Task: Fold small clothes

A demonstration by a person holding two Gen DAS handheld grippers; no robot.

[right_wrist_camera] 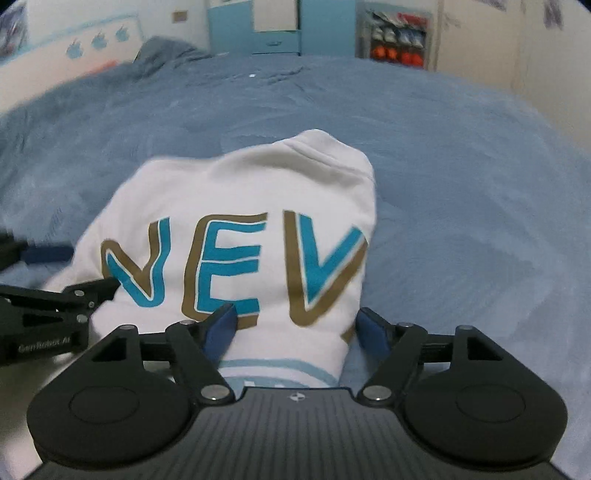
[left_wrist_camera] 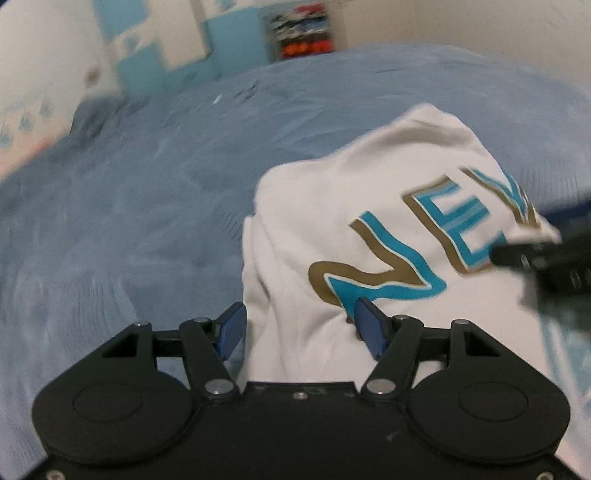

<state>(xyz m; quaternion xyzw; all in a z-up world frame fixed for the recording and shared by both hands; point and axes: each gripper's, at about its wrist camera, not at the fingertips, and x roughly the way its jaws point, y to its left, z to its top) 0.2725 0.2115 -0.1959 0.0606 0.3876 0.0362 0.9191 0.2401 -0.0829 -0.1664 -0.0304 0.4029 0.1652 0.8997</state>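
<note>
Both claws stand spread, straddling the near edge of a white top (right_wrist_camera: pixel 258 206) without pinching it. Nearest in the right wrist view, the right gripper (right_wrist_camera: pixel 295 328) has its blue pads (right_wrist_camera: pixel 221 328) apart, one on the cloth by the lettering, the other just off the garment's right edge. The left gripper (left_wrist_camera: pixel 299 328) is likewise spread over the left part of the top — one pad beside the edge, one on the print. The garment lies bunched on a blue bedspread (right_wrist_camera: pixel 461 166), a teal-and-gold print (right_wrist_camera: pixel 236 269) facing up, its far end humped. Beyond stand a blue cupboard (right_wrist_camera: pixel 255 26) and a shelf (right_wrist_camera: pixel 399 37). As I judge it, the risk is closing on too few layers, or catching the soft bedspread along with the hem — the fold would then drag crooked.
</note>
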